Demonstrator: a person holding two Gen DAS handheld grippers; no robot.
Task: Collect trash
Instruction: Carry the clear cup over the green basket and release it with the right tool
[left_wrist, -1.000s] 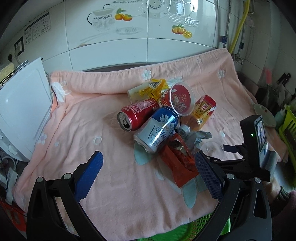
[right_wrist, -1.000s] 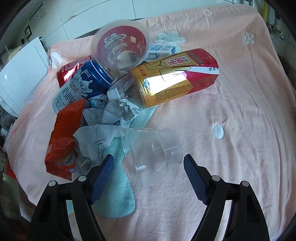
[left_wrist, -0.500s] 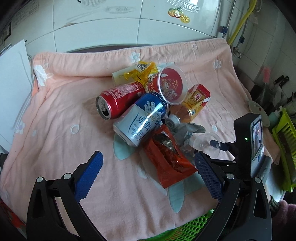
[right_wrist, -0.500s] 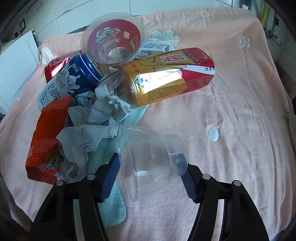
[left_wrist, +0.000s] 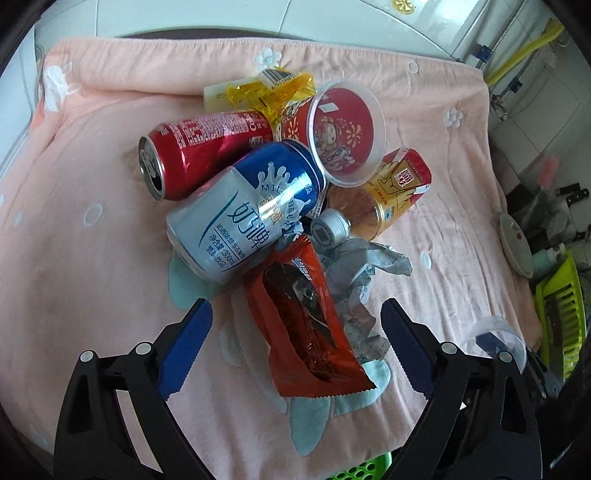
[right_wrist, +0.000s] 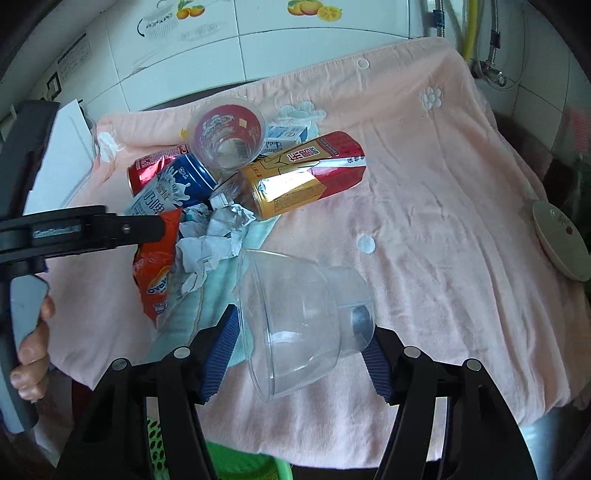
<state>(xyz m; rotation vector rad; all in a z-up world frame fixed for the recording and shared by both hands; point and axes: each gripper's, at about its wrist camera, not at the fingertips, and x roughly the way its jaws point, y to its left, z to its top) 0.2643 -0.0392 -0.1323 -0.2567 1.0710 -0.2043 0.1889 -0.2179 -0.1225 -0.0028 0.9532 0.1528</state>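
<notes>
I have the pink towel (left_wrist: 92, 258) spread over the whole counter, and nearly all the trash is heaped on it around twelve o'clock from my left gripper (left_wrist: 295, 343). The green basket (right_wrist: 236, 465) shows only as a rim at six o'clock, under the near edge of the towel; I cannot see inside it, so I cannot say what is already collected. In the heap, the blue and white can (left_wrist: 240, 218) leans against the red can (left_wrist: 199, 155) at its eleven o'clock, with the red cup (left_wrist: 343, 133) tipped on its side at one o'clock and the gold and red bottle (left_wrist: 391, 192) lying at three o'clock of the blue can. The orange snack bag (left_wrist: 303, 325) lies nearest me, partly between my left jaws, which stand wide and are closing; the pads do not touch it yet. Crumpled grey paper (left_wrist: 354, 273) sits just beside the bag at its two o'clock, and a yellow wrapper (left_wrist: 273, 92) crowns the far side. My right gripper (right_wrist: 299, 347) is clamped on the clear plastic cup (right_wrist: 295, 321), its pads pressing both sides and the cup lifted off the towel. By my reckoning the job is in its early part: one cup is in hand and headed for the basket, the bag is next, and the cans, bottle, red cup, paper and wrapper all remain.
</notes>
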